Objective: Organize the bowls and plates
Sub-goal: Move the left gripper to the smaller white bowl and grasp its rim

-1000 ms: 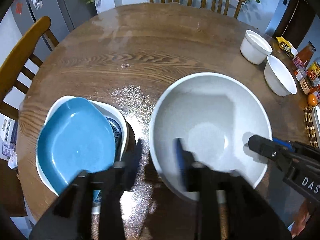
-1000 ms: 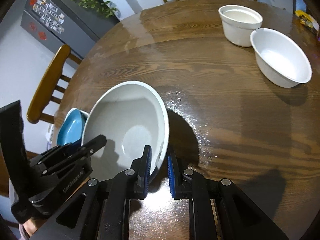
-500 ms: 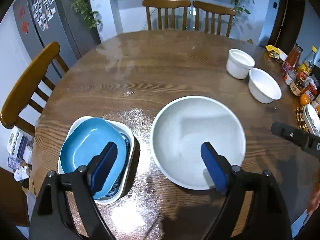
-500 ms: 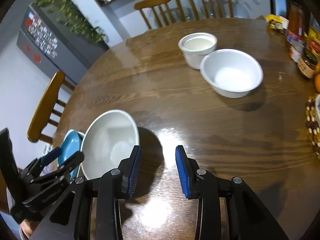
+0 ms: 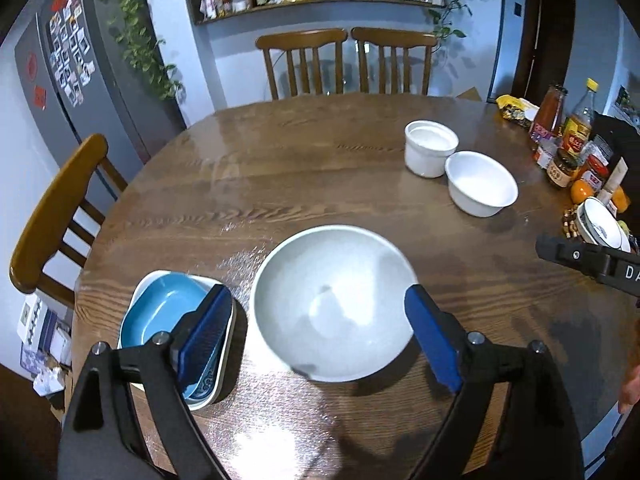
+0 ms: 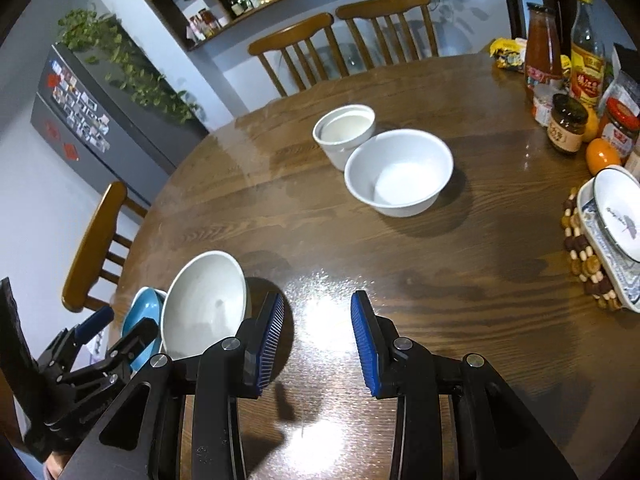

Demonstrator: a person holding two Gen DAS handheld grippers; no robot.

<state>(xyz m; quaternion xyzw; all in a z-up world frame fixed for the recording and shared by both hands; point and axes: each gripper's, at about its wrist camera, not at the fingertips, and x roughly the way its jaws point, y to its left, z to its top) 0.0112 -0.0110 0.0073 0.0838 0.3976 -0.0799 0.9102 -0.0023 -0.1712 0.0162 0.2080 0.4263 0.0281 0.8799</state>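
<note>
The left gripper [image 5: 320,332] stands wide apart above the large grey round bowl [image 5: 334,304] near the wooden table's [image 5: 320,168] front-left edge; the right gripper [image 6: 318,340] is apart too, holding nothing.

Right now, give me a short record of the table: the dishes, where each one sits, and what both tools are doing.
big dish: wide pale grey bowl, near table edge
beside it: blue dish nested in white square dish
far right: white ramekin touching round white bowl
left tool: open, empty
right tool: open, empty
surface: round wooden table
</note>
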